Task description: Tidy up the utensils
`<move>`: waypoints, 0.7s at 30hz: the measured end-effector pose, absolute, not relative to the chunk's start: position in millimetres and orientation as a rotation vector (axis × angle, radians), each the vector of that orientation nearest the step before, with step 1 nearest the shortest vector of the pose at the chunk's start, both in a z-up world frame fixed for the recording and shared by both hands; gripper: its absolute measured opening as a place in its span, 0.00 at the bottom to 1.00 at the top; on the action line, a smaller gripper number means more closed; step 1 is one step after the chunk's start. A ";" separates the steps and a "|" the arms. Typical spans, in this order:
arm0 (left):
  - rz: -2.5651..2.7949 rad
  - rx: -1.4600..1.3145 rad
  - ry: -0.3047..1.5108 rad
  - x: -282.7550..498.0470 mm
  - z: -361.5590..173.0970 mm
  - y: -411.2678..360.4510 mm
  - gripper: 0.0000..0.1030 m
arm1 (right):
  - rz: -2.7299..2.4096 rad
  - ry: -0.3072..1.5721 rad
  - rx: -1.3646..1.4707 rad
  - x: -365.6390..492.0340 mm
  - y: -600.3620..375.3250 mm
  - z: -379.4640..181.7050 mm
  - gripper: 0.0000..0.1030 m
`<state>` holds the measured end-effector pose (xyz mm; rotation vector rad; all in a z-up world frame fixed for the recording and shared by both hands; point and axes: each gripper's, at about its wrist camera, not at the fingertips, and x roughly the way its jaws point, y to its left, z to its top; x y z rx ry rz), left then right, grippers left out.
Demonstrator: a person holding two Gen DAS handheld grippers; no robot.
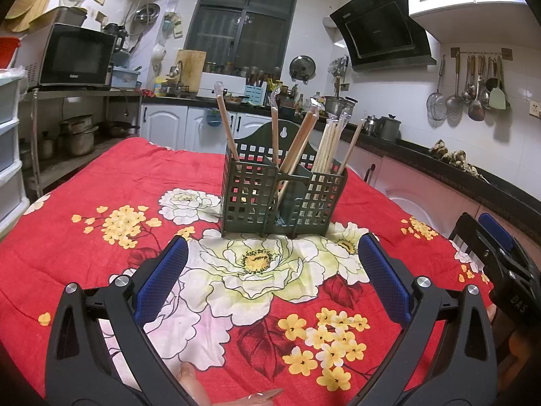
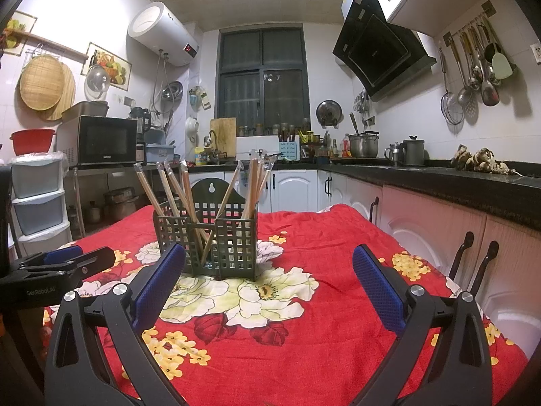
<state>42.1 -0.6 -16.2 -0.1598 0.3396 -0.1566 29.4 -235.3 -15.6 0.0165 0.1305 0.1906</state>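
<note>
A dark green lattice utensil holder (image 1: 284,196) (image 2: 206,237) stands on the red floral tablecloth (image 1: 101,203) (image 2: 321,270). Several wrapped wooden chopsticks (image 1: 301,142) (image 2: 175,196) lean in its compartments. My left gripper (image 1: 272,260) hovers open just in front of the holder, nothing between its blue pads (image 1: 162,280). My right gripper (image 2: 268,269) is open too, a little in front of and to the right of the holder, and shows at the right edge of the left wrist view (image 1: 490,253). The left gripper appears at the left edge of the right wrist view (image 2: 64,262).
A black counter (image 2: 439,176) with pots runs along the right and back walls, white cabinets below. A microwave (image 1: 74,55) sits on a metal rack at left, plastic drawers (image 2: 37,199) beside it. Ladles hang on the right wall (image 1: 473,84). A person's fingertips (image 1: 189,375) show at the bottom.
</note>
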 end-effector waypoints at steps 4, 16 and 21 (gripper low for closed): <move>-0.157 -0.160 0.340 42.1 -16.3 -1.5 0.90 | 0.191 0.131 0.016 29.5 -235.6 -15.6 0.94; -0.162 -0.162 0.353 44.8 -18.9 -2.4 0.90 | 0.184 0.136 0.022 31.6 -237.4 -16.5 0.94; -0.174 -0.175 0.363 47.7 -21.0 4.4 0.90 | 0.184 0.134 0.023 31.2 -237.7 -16.3 0.94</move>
